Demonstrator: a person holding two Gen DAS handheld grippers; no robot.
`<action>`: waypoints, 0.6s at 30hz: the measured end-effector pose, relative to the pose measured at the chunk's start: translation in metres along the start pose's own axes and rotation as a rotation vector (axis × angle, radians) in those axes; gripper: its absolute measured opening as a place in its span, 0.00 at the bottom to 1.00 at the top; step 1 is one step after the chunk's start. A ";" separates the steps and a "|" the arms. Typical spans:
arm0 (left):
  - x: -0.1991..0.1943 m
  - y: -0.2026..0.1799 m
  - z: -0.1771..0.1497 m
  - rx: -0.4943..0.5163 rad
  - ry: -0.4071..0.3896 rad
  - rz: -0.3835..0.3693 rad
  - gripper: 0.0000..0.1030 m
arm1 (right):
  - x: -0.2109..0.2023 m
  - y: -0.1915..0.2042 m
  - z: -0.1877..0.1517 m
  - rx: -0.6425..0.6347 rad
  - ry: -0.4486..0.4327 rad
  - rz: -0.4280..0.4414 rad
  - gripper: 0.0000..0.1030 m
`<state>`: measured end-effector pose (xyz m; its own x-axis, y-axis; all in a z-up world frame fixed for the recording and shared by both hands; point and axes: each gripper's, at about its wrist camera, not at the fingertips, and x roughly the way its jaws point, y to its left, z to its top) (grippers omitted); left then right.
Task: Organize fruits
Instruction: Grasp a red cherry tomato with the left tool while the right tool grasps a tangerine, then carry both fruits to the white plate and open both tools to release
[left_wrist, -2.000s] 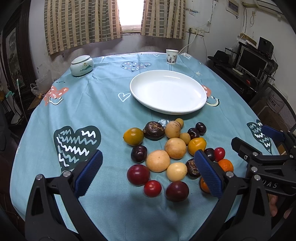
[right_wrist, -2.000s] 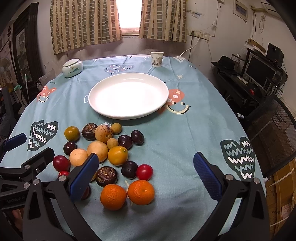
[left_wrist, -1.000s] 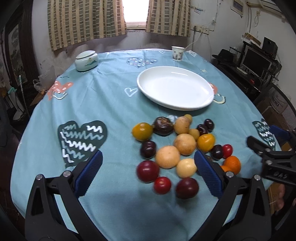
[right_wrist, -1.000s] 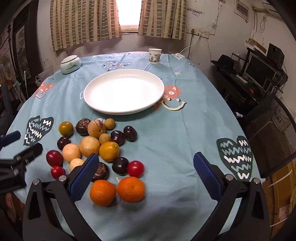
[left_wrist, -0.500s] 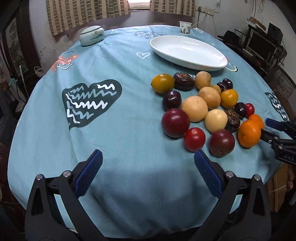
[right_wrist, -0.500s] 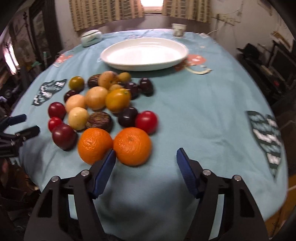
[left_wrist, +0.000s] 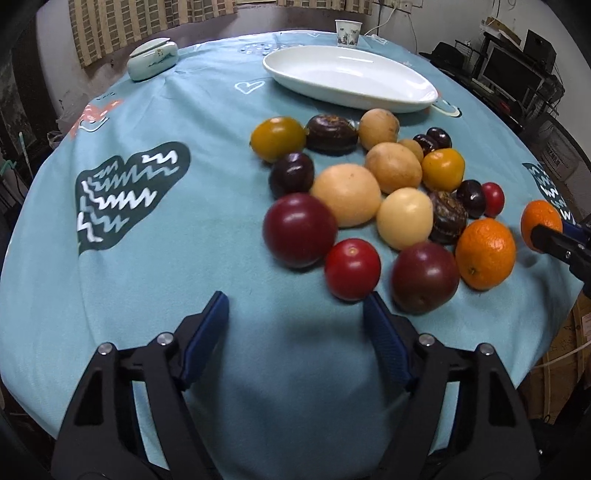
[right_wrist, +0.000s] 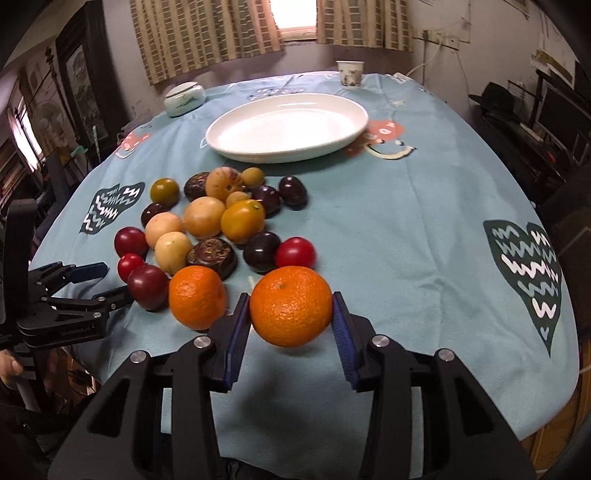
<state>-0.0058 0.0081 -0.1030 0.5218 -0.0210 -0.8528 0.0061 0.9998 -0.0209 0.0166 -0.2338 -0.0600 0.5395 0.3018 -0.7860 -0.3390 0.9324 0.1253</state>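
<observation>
In the right wrist view, the left gripper came in at the lower left of the frame, its jaws closing with only tablecloth between them, beside a small red tomato and a dark red plum. In its own view the left gripper sat at the bottom centre, blue pads fairly wide and empty, just short of that small tomato.

Right of it the fruit lay in one loose cluster on the blue tablecloth, below the white plate at upper centre (nothing lay on the plate). Counted across the cluster: two oranges, two red tomatoes, two large dark red plums, four smaller near-black plums, two brown wrinkled fruits, two yellow-orange round fruits, four larger pale tan fruits and two small tan ones behind them.

One orange rested on the cloth at lower centre left. The other orange sat at lower centre between the blue pads of the right gripper, whose jaws were closing on it, both pads at its sides; whether it had left the cloth could not be told.

Toward the top, one lidded ceramic jar stood at upper left and one paper cup at upper right of the plate.
</observation>
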 end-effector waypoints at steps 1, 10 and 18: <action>0.001 -0.004 0.003 0.001 -0.007 -0.011 0.73 | 0.000 -0.004 0.000 0.010 0.003 0.001 0.42; 0.008 -0.020 0.013 -0.018 -0.076 -0.008 0.46 | 0.015 -0.014 -0.004 0.067 0.025 0.032 0.42; -0.020 -0.006 0.015 -0.029 -0.134 -0.033 0.25 | 0.000 -0.005 0.000 0.039 -0.016 0.036 0.42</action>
<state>-0.0033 0.0025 -0.0775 0.6309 -0.0513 -0.7742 0.0016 0.9979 -0.0648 0.0184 -0.2379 -0.0604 0.5402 0.3377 -0.7708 -0.3283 0.9279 0.1765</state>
